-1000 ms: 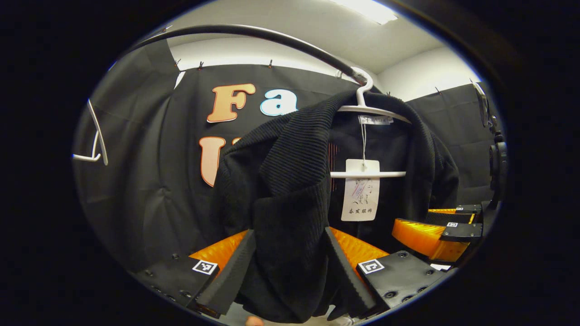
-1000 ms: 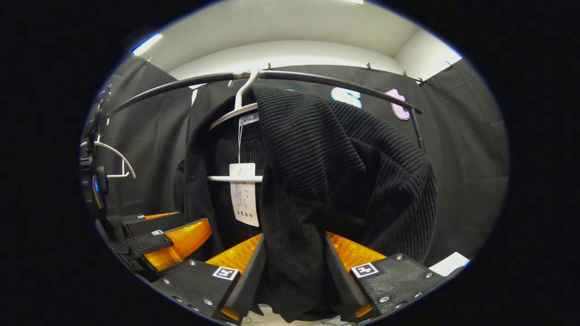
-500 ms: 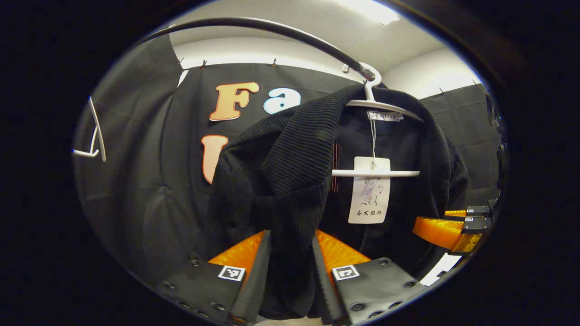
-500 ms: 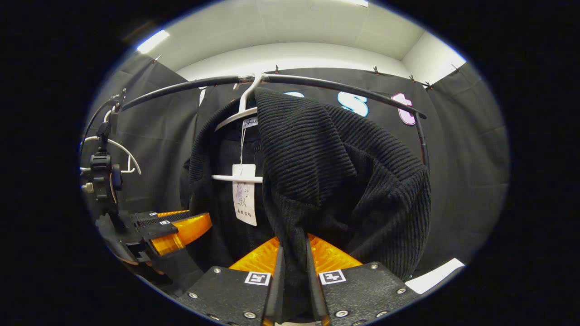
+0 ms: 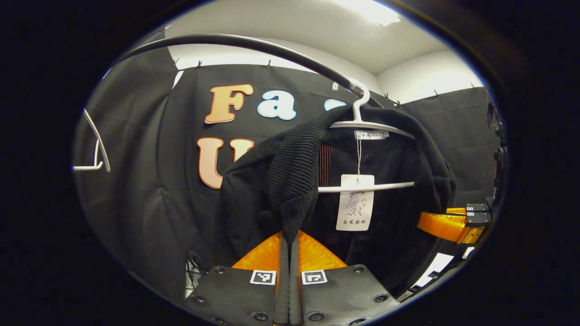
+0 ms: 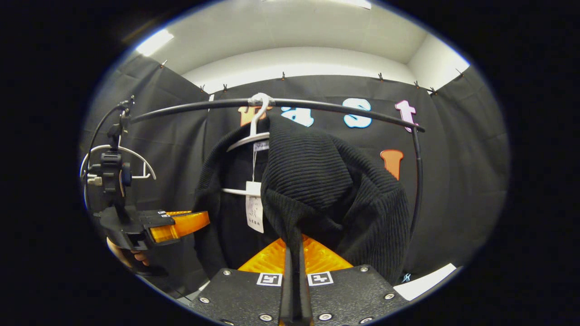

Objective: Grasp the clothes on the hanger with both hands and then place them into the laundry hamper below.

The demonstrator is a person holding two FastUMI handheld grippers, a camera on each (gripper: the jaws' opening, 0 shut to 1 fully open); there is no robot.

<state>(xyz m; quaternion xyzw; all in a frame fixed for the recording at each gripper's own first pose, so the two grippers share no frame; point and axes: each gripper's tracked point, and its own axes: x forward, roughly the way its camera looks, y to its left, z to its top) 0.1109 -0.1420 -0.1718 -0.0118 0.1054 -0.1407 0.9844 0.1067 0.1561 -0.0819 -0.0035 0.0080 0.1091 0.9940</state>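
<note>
A black ribbed knit jacket (image 5: 294, 181) (image 6: 335, 194) hangs on a white hanger (image 5: 362, 124) (image 6: 253, 136) hooked over a black rail (image 5: 253, 45) (image 6: 317, 105). A white paper tag (image 5: 355, 203) (image 6: 254, 206) dangles inside the collar. My left gripper (image 5: 289, 253) is shut on the jacket's front edge on its side, the cloth pinched between both fingers. On the opposite front edge my right gripper (image 6: 294, 258) is shut the same way. The right gripper (image 5: 453, 224) shows at the far right of the left gripper view, the left gripper (image 6: 172, 224) at the left of the right gripper view.
An empty white hanger (image 5: 97, 151) (image 6: 122, 158) hangs farther along the rail. A hand (image 6: 129, 256) holds the left gripper's handle. The rail bends down into a black post (image 6: 418, 176). A white sheet (image 6: 423, 280) lies low at the right.
Both grippers have gone from open around the jacket's front edges to shut on them. Both have pulled back a little, and the cloth is drawn taut toward them.
</note>
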